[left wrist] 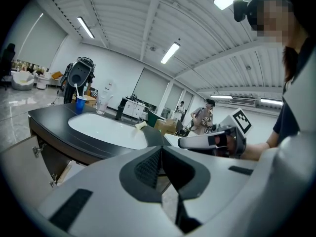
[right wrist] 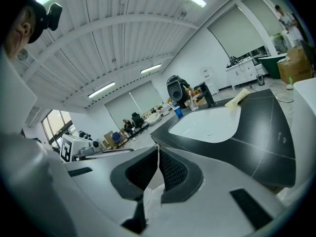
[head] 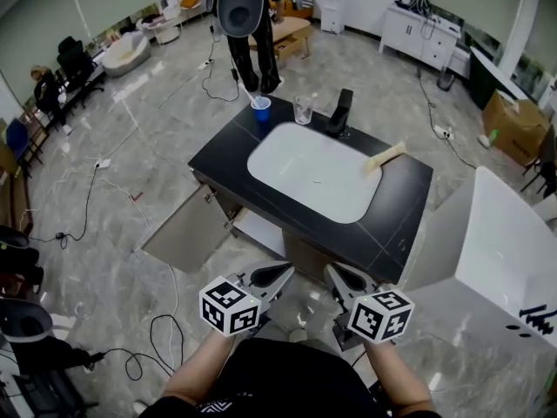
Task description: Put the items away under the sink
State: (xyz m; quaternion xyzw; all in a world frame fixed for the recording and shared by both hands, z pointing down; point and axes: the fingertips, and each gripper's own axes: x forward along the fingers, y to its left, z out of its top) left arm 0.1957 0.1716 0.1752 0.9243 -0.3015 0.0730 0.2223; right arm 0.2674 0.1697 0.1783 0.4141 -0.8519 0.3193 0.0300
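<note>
Countertop [head: 396, 212], black, is set around white sink [head: 300, 168] on grey floor [head: 104, 273]. Blue cup [head: 260, 105] and clear glass [head: 303, 109] are stood behind sink; cabinet door [head: 184, 227] is opened below it. Left gripper [head: 283, 273] and right gripper [head: 335, 275] are held before sink, jaws together, nothing gripped.

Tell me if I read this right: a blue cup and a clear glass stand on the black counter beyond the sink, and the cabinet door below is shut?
Not quite: the cabinet door below is swung open, as the head view shows. The rest holds: the blue cup and the clear glass stand on the black counter beyond the sink.
</note>
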